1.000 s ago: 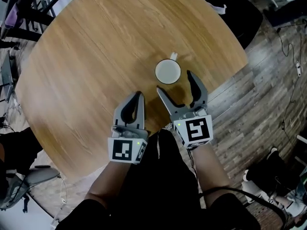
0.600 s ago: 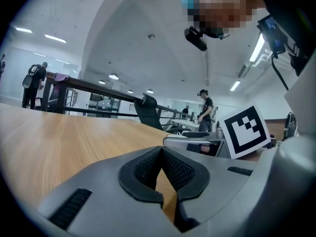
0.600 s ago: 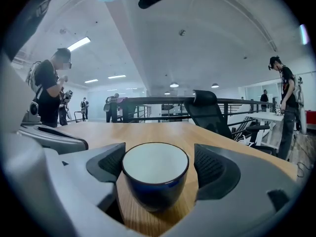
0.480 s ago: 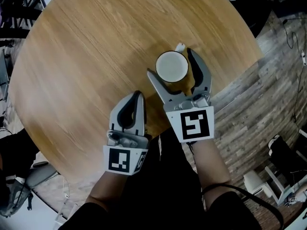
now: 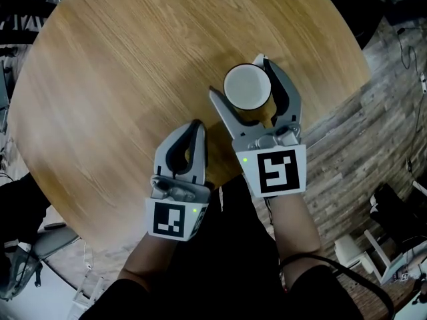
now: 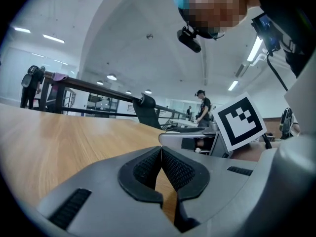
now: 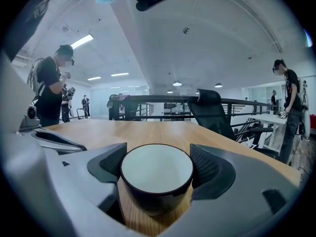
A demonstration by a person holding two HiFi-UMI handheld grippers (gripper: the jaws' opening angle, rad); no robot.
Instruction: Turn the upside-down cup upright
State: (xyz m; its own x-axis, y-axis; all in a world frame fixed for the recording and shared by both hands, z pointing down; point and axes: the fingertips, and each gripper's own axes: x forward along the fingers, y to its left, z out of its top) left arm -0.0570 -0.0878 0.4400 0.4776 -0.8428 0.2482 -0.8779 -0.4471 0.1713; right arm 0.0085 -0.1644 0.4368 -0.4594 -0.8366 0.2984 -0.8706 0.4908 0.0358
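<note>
Cup [image 5: 247,87], dark wall, pale flat top, between spread jaws of right gripper [image 5: 239,77], left gripper [image 5: 197,125] jaws clenched empty.

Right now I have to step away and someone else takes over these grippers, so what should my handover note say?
Left gripper: jaws shut, empty, low over the table near its front edge.
Right gripper: jaws wide open, one on each side of the cup, not closed on it.
Cup: upside down on the table, white base up, handle on the far side.
Done: right gripper placed round the cup.
Left to do: close on the cup, lift, turn it over, set it down upright.
</note>
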